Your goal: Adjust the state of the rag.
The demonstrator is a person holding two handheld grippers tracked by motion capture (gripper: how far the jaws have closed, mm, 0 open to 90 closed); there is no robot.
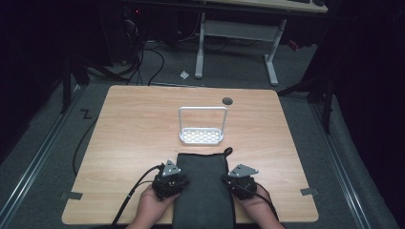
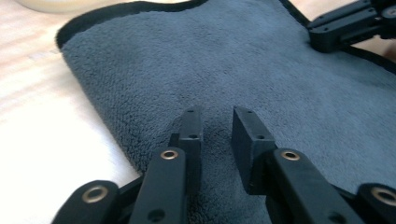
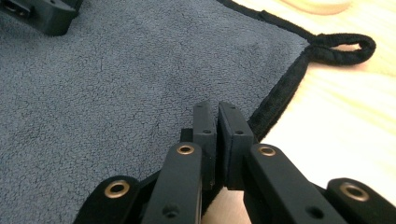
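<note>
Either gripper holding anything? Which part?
Left gripper: open above the dark grey towel, holding nothing. Right gripper: nearly shut at the towel's edge; grip can't be told.

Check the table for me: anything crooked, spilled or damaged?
Nothing stands out. The towel lies flat, its near end hanging over the table edge, loop at the far right corner. The rack stands upright behind it. Left gripper and right gripper sit at the towel's sides.

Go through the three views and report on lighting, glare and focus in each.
High view: dim, surroundings almost black, white rack base glares. Left gripper view: brighter, towel pile sharp mid-frame, tabletop washed out, left gripper jaws soft near the lens. Right gripper view: towel loop fairly sharp, wood overexposed, right gripper soft at the bottom.
</note>
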